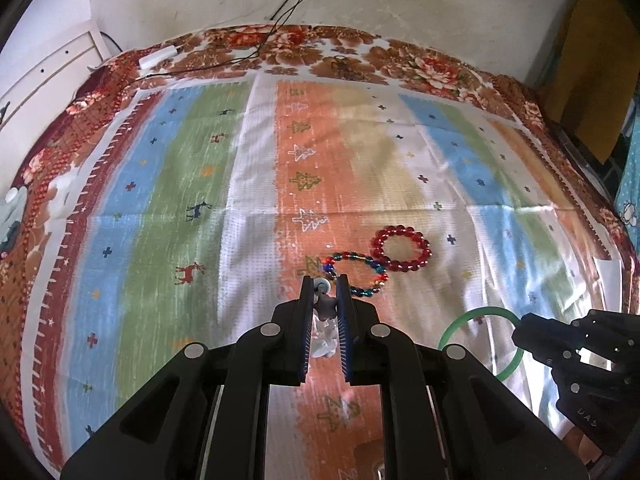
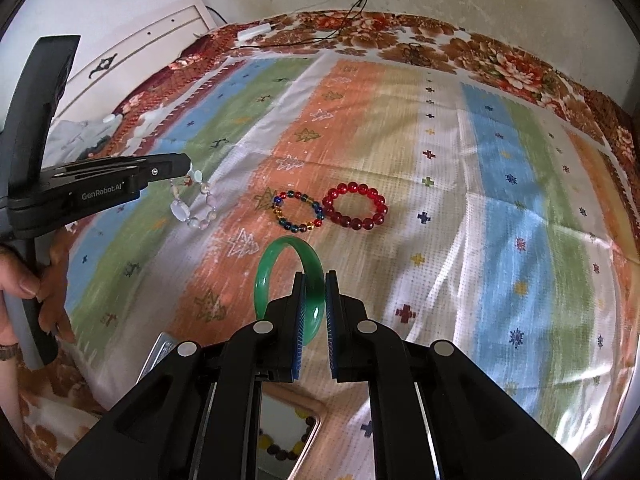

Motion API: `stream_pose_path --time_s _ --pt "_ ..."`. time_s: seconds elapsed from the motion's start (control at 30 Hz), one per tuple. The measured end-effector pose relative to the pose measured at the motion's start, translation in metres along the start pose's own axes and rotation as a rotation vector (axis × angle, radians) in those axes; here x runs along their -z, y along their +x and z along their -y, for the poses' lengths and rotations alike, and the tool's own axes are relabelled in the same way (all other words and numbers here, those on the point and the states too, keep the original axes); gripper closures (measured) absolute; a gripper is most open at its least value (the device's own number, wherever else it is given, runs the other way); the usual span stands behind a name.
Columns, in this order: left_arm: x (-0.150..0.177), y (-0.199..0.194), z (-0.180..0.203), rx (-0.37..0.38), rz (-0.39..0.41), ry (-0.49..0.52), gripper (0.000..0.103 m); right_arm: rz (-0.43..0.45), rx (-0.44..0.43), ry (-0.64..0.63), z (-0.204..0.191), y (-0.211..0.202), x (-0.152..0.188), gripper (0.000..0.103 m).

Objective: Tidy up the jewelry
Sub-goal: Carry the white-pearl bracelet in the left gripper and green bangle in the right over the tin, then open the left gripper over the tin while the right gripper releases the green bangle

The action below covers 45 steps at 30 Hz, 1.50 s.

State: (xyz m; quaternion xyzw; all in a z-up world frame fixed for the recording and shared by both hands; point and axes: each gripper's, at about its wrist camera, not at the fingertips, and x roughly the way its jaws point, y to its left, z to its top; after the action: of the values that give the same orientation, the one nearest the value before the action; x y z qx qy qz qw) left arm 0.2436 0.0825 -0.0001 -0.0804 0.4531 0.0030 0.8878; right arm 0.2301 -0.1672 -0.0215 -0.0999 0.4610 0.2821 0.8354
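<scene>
Because both pieces seem bound for the tray (image 2: 310,436) below my wrists, my right gripper (image 2: 314,280) clamps the green bangle (image 2: 280,252) on edge, its ring rising toward the red bracelet (image 2: 356,205). Left of that bracelet, beyond the multicolored bracelet (image 2: 298,212), my left gripper (image 1: 325,284) pinches the clear bead bracelet (image 2: 192,208), its loop hanging downward.

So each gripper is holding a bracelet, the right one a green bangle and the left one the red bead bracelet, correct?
Not quite. The red bead bracelet lies on the cloth, untouched. The left gripper holds a pale clear-bead bracelet, as the right wrist view shows. The right gripper does hold the green bangle.
</scene>
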Motion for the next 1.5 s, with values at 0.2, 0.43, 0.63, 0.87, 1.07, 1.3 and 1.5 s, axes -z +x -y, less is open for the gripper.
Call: stream_pose_path --time_s 0.2,0.43,0.63,0.87,1.07,1.3,1.5 --pt "0.010 -0.021 0.011 0.017 0.034 0.019 0.092 0.021 0.017 0.000 0.000 -0.015 0.011 0.093" --pt "0.024 -0.046 0.024 0.058 0.073 0.028 0.092 0.069 0.006 -0.004 -0.003 -0.037 0.019 0.093" --pt "0.038 -0.056 0.030 0.076 0.078 0.025 0.092 0.070 -0.001 -0.011 -0.007 -0.042 0.028 0.093" --pt "0.052 -0.071 0.035 0.086 0.102 0.031 0.092 0.072 -0.002 -0.001 -0.006 -0.050 0.042 0.093" --pt "0.068 -0.081 0.046 0.108 0.105 0.059 0.092 0.073 -0.019 -0.011 -0.014 -0.058 0.059 0.093" --pt "0.088 -0.090 0.054 0.132 0.100 0.084 0.092 0.049 -0.024 -0.019 -0.019 -0.059 0.079 0.093" --pt "0.108 -0.085 0.061 0.134 0.060 0.108 0.092 0.030 -0.032 -0.026 -0.022 -0.058 0.088 0.092"
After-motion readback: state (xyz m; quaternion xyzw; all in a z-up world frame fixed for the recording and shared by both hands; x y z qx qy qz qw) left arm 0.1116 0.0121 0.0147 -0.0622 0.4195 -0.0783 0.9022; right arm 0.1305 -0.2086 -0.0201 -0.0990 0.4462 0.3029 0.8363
